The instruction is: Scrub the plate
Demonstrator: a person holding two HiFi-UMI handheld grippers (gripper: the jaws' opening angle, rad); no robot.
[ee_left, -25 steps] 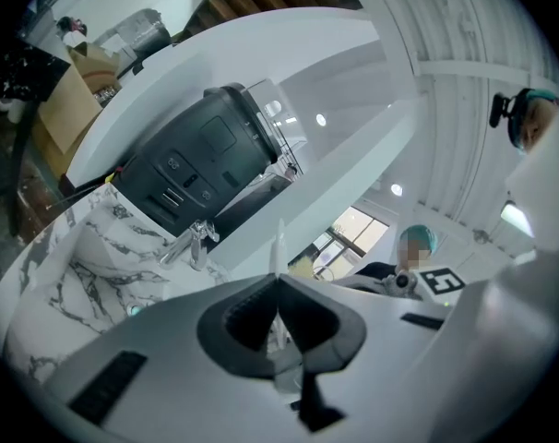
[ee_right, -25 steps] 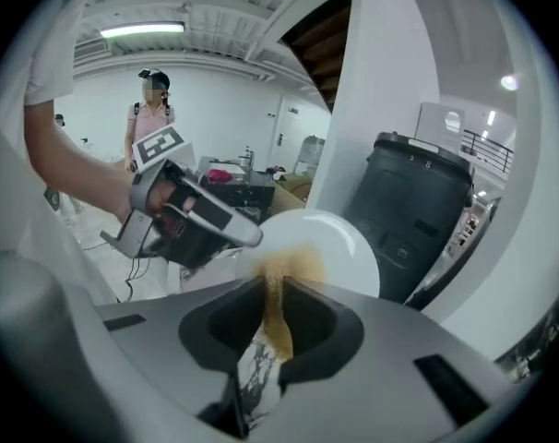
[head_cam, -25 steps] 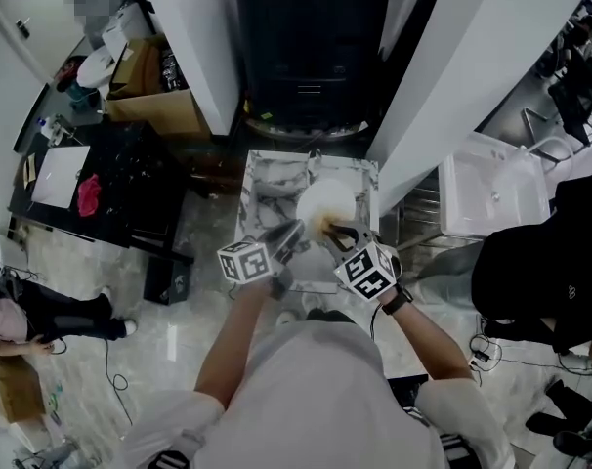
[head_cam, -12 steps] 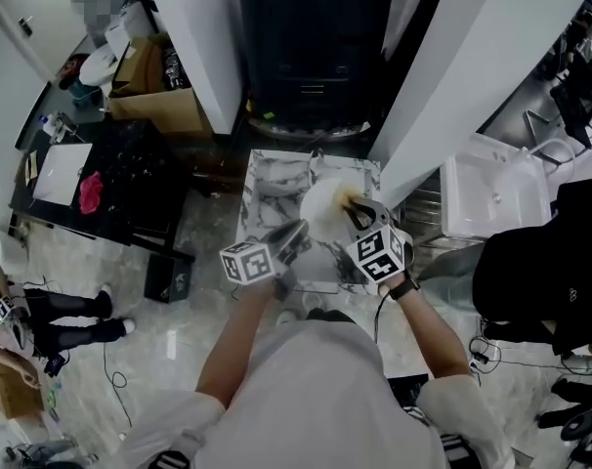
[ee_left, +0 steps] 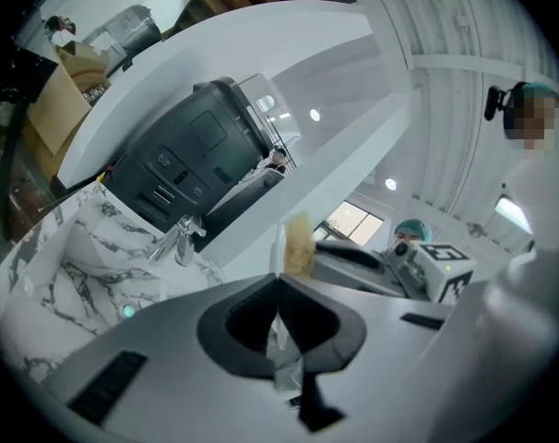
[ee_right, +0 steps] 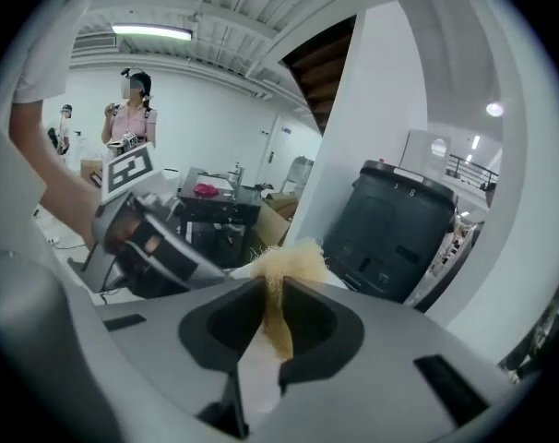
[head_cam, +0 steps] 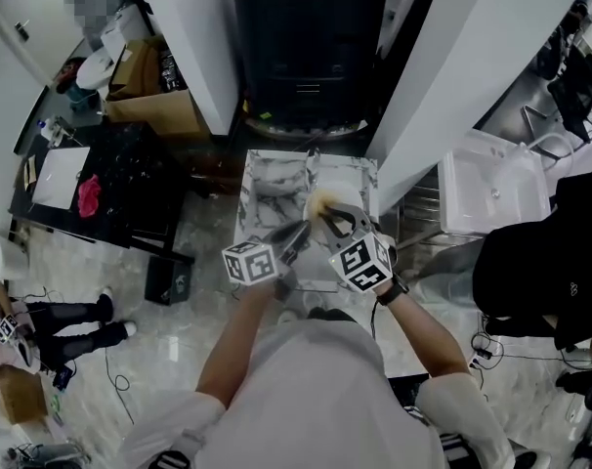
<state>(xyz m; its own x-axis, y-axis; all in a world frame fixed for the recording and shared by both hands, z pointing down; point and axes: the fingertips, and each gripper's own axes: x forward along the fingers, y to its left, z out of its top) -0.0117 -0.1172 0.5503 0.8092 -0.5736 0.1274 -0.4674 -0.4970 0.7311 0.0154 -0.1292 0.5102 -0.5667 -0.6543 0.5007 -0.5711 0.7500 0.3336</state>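
I hold a white plate (head_cam: 337, 190) on edge over the marble sink (head_cam: 267, 191). My left gripper (head_cam: 298, 234) is shut on its rim; in the left gripper view the plate (ee_left: 281, 247) shows edge-on, rising out of the shut left gripper (ee_left: 278, 282). My right gripper (head_cam: 333, 221) is shut on a tan fibrous scrubber (head_cam: 318, 203), which lies against the plate's face. The right gripper view has the scrubber (ee_right: 285, 264) sticking out past the right gripper (ee_right: 272, 289), with the left gripper's body (ee_right: 141, 238) just to its left.
A faucet (ee_left: 180, 238) stands at the sink's far edge. A black bin (head_cam: 311, 47) is behind the sink between white walls. A white tub (head_cam: 491, 193) sits to the right, a dark table (head_cam: 110, 184) and a cardboard box (head_cam: 154, 106) to the left.
My right gripper swept the scrubber right and up across the plate, then back to the left. The left gripper and the plate have stayed in place.
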